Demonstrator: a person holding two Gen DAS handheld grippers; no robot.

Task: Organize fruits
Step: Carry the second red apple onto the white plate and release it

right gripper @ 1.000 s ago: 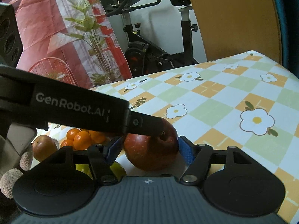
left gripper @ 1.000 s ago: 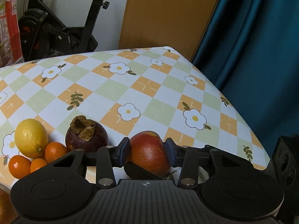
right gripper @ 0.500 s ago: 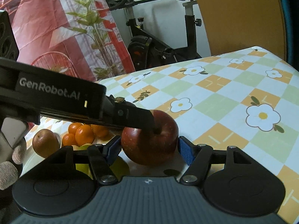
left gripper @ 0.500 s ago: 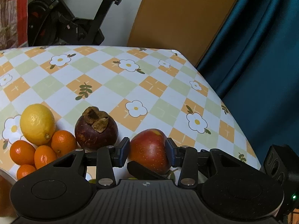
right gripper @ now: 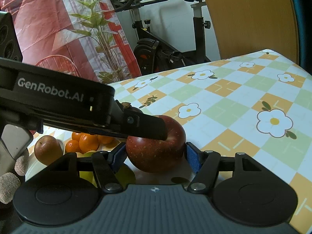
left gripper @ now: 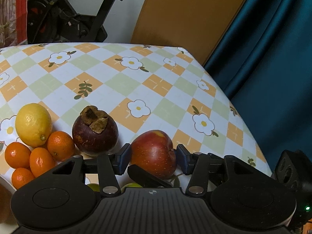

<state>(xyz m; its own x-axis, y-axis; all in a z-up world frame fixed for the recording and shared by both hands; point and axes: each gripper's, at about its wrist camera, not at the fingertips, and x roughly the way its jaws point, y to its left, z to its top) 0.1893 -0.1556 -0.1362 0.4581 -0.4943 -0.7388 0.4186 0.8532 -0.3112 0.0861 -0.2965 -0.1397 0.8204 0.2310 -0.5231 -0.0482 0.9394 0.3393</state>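
Left gripper (left gripper: pixel 153 157) brackets the red apple (left gripper: pixel 154 153): its left pad touches the skin, its right pad sits at the stem dimple, contact not certain. Right gripper (right gripper: pixel 155 157) also straddles the same apple (right gripper: pixel 156 146), blue pads close on both flanks with a slight gap at right; whether it is actually clamping cannot be told. In the right wrist view the left gripper body crosses from the left, white lettering "GenRobot.AI" (right gripper: pixel 50 92) readable on its side, one black finger (right gripper: pixel 150 127) tip lying on top of the apple. A gloved hand (right gripper: pixel 11 173) shows at the lower left edge, holding that tool.

The apple rests on a white surface near the table's (left gripper: pixel 120 81) near edge. Just left: mangosteen (left gripper: pixel 95 130), then lemon (left gripper: pixel 33 124) touching a cluster of kumquats (left gripper: pixel 42 160). A brown pear-like fruit (right gripper: pixel 47 149) sits by the kumquats in the right view; green fruit (right gripper: pixel 124 175) partly hidden under the grippers.

The checkered flower tablecloth is bare beyond the fruit to the far and right edges. Behind it: exercise bike (right gripper: pixel 165 48), wooden panel (left gripper: pixel 191 9), teal curtain (left gripper: pixel 273 58).
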